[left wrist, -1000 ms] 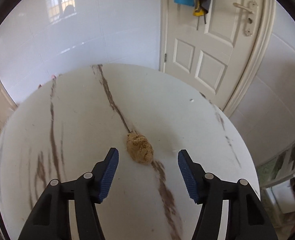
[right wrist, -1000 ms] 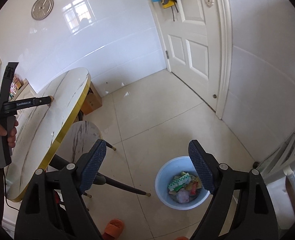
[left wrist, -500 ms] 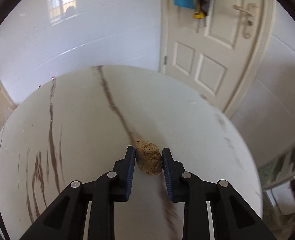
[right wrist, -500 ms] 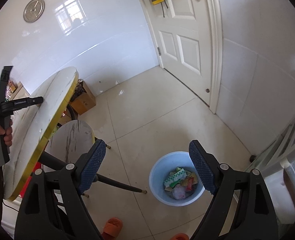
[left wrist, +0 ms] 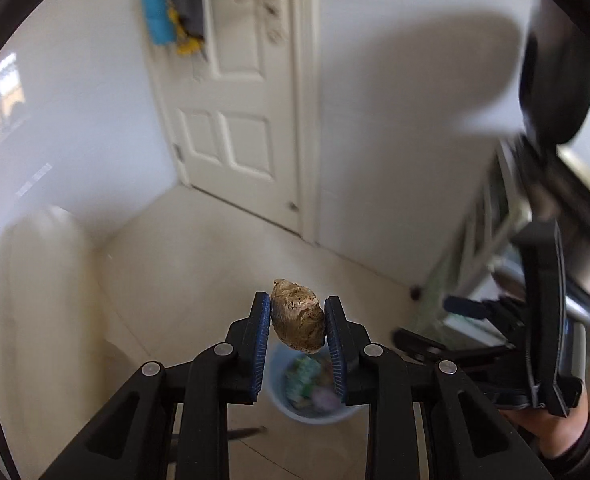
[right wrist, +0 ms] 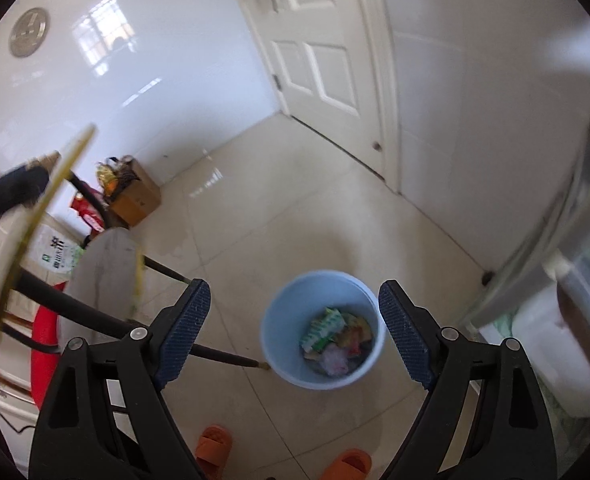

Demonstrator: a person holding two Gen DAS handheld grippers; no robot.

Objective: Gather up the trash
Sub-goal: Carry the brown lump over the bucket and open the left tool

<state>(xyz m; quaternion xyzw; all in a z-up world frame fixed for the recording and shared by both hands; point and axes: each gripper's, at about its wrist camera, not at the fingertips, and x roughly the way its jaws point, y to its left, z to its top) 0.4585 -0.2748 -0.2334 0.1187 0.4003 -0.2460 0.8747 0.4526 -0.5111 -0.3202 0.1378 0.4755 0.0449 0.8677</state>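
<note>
A white door (left wrist: 231,92) and pale tiled floor (right wrist: 295,216) fill both views. A light blue bin (right wrist: 322,330) of wrappers stands on the floor. The right tongs (right wrist: 295,332) are spread wide and empty. The left tongs (left wrist: 297,320) pinch a brown crumpled lump (left wrist: 298,315) above the bin.

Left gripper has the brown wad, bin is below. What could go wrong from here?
1. The crumpled brown paper wad is pinched only at its sides by the left gripper, with much of it protruding past the pads; it might slip out before release.
2. The round light-blue plastic bin shows mostly beneath and behind the gripper, and the view is motion-blurred, so alignment is uncertain; releasing now could miss.
3. The open right gripper hangs over the same bin; the two could collide.
</note>
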